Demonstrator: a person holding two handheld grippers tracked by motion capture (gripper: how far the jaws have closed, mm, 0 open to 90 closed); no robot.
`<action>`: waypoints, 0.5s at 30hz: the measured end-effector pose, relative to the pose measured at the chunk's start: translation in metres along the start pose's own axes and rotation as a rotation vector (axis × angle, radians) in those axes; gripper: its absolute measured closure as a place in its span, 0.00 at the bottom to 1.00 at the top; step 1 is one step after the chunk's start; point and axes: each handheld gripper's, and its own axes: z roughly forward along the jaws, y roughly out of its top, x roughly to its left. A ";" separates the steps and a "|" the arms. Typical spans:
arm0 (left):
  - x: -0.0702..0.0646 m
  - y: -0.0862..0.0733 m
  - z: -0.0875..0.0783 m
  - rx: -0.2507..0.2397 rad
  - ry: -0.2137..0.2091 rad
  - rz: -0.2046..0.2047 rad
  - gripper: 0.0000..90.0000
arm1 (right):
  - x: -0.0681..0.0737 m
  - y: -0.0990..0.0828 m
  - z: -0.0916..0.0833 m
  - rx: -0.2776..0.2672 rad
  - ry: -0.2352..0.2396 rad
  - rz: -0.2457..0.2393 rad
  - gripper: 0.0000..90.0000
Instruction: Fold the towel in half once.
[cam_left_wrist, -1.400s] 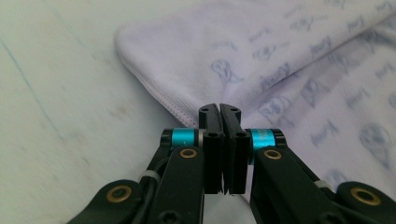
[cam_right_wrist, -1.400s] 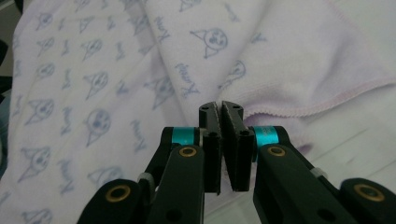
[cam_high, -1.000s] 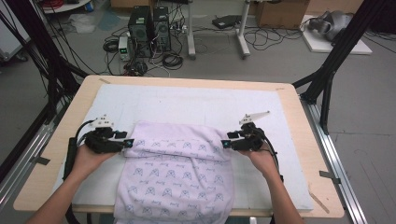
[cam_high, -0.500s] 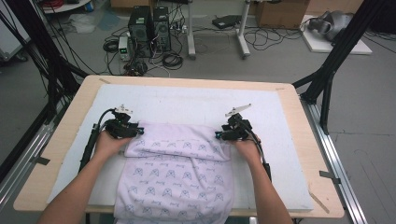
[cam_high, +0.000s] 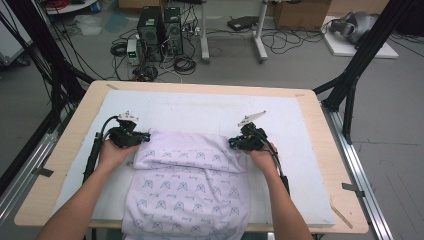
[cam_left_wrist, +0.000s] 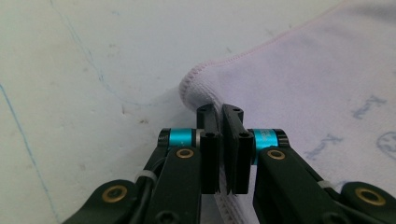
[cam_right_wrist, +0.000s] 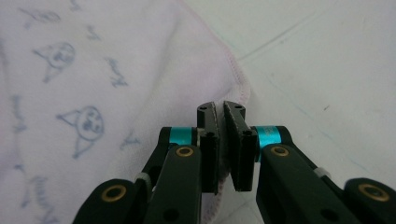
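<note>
Pinching the towel (cam_high: 187, 170) at both ends of its folded far edge: left gripper (cam_high: 144, 136) on the left corner, right gripper (cam_high: 234, 143) on the right corner. Both sets of jaws have just been closing and now sit nearly together with fabric between them. In the left gripper view, left gripper (cam_left_wrist: 223, 112) has the pink-stitched hem of the towel (cam_left_wrist: 299, 88) clamped between its pads, the rounded fold corner just ahead of the tips and the rest of the cloth off to its right. In the right gripper view, right gripper (cam_right_wrist: 222, 109) grips the hem the same way, with the printed towel (cam_right_wrist: 93, 84) spreading to its left and bare white mat (cam_right_wrist: 322, 60) to its right. Towel is pale lilac with a small cartoon print, folded over on itself between the two grippers, lying flat on the white mat (cam_high: 200, 107) over the wooden worktop (cam_high: 65, 150), near edge hanging off the person's side. Each hand (cam_high: 114, 152) is behind its gripper, low on the mat.
</note>
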 end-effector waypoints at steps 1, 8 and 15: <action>-0.001 0.000 -0.003 -0.010 -0.001 0.003 0.95 | 0.001 0.001 -0.003 -0.013 0.003 0.005 0.94; -0.008 0.004 -0.024 -0.079 -0.027 0.019 0.95 | 0.003 0.003 -0.031 -0.132 0.049 0.025 0.94; -0.020 0.004 -0.052 -0.143 -0.051 0.051 0.95 | 0.015 0.002 -0.058 -0.187 0.091 -0.005 0.94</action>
